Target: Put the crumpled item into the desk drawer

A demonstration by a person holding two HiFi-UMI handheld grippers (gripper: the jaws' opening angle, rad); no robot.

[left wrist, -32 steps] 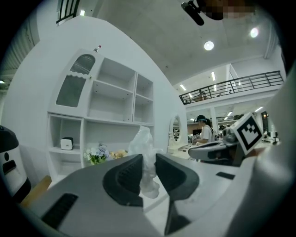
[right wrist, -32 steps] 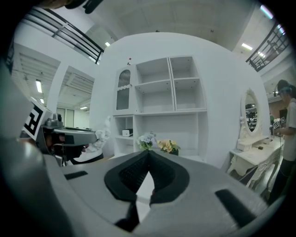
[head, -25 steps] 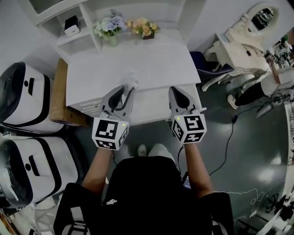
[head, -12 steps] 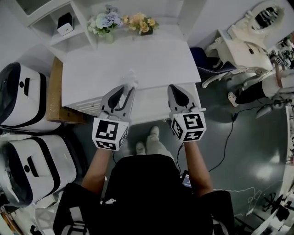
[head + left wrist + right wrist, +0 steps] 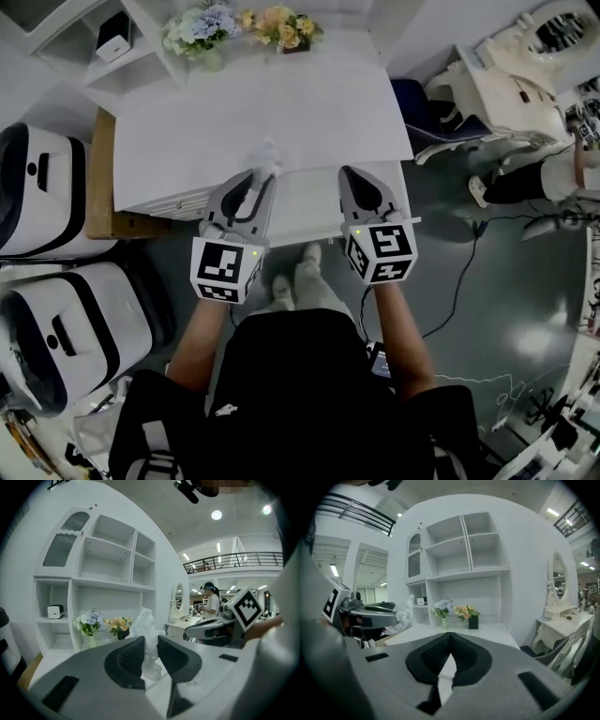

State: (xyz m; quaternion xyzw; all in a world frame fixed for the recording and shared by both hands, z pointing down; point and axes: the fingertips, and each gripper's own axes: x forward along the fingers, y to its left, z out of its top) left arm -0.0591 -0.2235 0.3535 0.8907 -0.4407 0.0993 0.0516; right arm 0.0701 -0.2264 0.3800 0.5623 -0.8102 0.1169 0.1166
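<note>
Two grippers are hovering side by side at the near edge of the white surface (image 5: 262, 103), with the person's legs showing beneath them. The left gripper (image 5: 259, 178) is clamping the crumpled item (image 5: 270, 155), a wad of clear film, between its fingers (image 5: 125, 660). The wad is sticking out past the tips toward 12 o'clock, its long axis running roughly along the gripper's own line, so the left hand alone is carrying the load. The right gripper (image 5: 356, 174), at 3 o'clock of the left, is holding its fingers (image 5: 436, 656) pressed together on nothing. Between the two, a pale panel (image 5: 314, 202) is jutting toward the person from the front edge. It is probably the drawer, lying just beside the wad at about 4 o'clock, though I cannot tell whether it is standing open. Free room is lying at 12 o'clock across the bare top. Farther out, flower pots (image 5: 202, 23) are standing well apart at the back, white-and-black cases (image 5: 42, 197) are crowding 9 o'clock, and a chair (image 5: 427, 98) is sitting at 2 o'clock.
</note>
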